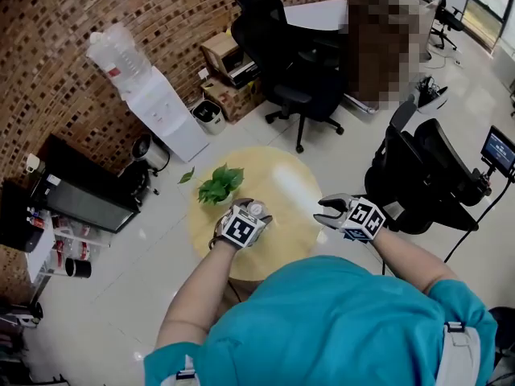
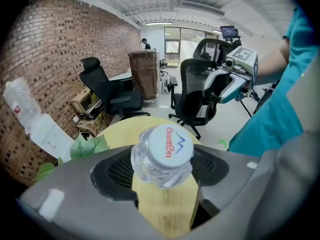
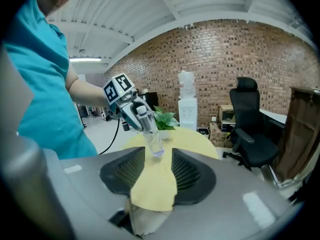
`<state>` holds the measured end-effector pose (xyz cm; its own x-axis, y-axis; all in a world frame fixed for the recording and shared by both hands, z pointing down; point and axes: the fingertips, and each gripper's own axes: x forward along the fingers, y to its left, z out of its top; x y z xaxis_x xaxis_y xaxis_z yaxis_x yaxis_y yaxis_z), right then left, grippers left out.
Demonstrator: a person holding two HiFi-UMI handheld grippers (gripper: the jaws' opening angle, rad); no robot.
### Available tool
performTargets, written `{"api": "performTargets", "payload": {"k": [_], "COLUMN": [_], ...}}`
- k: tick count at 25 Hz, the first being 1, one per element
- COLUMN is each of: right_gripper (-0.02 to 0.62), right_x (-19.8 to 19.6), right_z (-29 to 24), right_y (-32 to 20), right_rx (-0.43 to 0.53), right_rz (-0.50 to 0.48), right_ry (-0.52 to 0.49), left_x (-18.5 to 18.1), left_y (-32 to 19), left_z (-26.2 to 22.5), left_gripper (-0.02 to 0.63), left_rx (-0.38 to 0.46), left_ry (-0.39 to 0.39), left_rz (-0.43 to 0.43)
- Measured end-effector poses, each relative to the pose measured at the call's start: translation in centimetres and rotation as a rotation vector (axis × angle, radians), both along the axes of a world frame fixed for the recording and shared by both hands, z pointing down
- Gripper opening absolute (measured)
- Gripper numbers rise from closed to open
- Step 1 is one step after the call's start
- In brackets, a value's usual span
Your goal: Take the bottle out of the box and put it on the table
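A clear plastic bottle [image 1: 257,208] with a white printed cap [image 2: 167,146] is held over the round yellow table [image 1: 294,179]. My left gripper [image 1: 251,213] is shut on the bottle's upper part, just below the cap. In the right gripper view the bottle [image 3: 151,133] hangs tilted from the left gripper [image 3: 136,113], its base just above the tabletop [image 3: 192,136]. My right gripper [image 1: 327,213] stands open at the table's right edge, apart from the bottle, with nothing between its jaws. No box shows near the table.
A small green potted plant [image 1: 220,183] stands on the table's left side. Black office chairs stand behind the table [image 1: 302,63] and to its right [image 1: 426,175]. A water dispenser [image 1: 157,103] and cardboard boxes [image 1: 229,91] line the brick wall.
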<state>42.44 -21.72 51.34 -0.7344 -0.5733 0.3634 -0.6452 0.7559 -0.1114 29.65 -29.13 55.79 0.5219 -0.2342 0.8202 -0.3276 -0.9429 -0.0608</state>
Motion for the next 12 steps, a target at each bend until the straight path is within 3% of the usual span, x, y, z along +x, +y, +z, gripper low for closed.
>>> {"api": "performTargets", "payload": {"k": [5, 7, 10, 12], "right_gripper": [0.166, 0.166, 0.166, 0.166], "right_x": [5.1, 6.6, 8.1, 8.2], "right_z": [1.8, 2.8, 3.3, 3.9], "right_y": [-0.5, -0.9, -1.8, -2.0], "right_rx": [-0.003, -0.004, -0.005, -0.016], "right_rz": [-0.048, -0.059, -0.038, -0.026], "right_ry": [0.001, 0.003, -0.004, -0.01], "left_x": [5.0, 6.3, 9.1, 9.7], "left_y": [-3.2, -4.3, -7.2, -7.8], "left_z": [1.1, 3.0, 0.9, 1.2], "left_gripper": [0.321, 0.321, 0.322, 0.322], "left_rx": [0.052, 0.024, 0.173, 0.18], "left_ry": [0.007, 0.001, 0.026, 0.017], "left_rz": [-0.061, -0.097, -0.067, -0.042]}}
